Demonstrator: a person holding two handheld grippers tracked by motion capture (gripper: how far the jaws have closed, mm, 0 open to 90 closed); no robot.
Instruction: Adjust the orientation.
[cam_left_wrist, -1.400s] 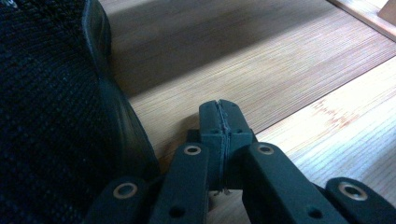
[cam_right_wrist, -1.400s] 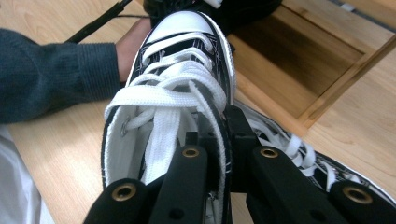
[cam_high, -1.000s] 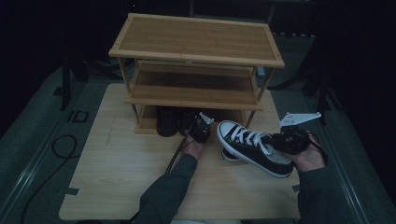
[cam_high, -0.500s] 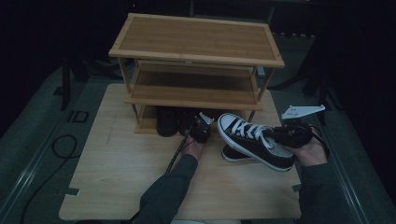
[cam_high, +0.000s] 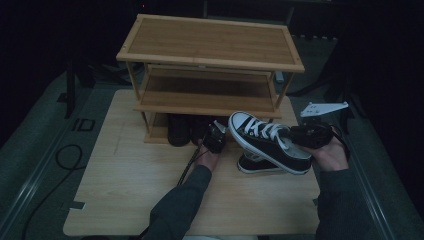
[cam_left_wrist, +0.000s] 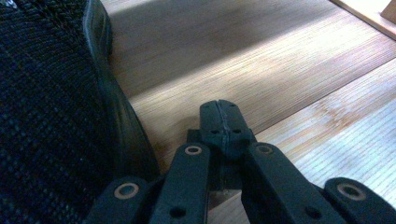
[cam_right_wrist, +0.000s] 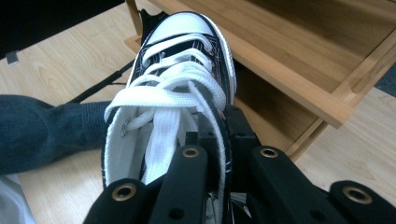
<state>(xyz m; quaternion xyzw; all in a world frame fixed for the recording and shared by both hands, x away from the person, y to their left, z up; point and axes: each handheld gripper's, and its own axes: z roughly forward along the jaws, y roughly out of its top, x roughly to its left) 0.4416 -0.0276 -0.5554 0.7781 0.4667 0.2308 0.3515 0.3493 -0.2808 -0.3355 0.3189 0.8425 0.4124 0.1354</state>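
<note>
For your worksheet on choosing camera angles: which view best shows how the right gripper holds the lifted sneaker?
The right gripper view: the jaws pinch the sneaker's side wall beside the laces. The high view shows the whole sneaker lifted by the right gripper, the grip itself small. The left gripper view offers a black shoe, which one unclear.

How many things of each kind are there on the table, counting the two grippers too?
Sneakers, black and white: 2, one lifted, one lying on the table
Dark shoes under the rack: at least 1, too dark to count surely
Wooden shoe rack: 1
Grippers: 2, left gripper, right gripper
Total: at least 6
</note>
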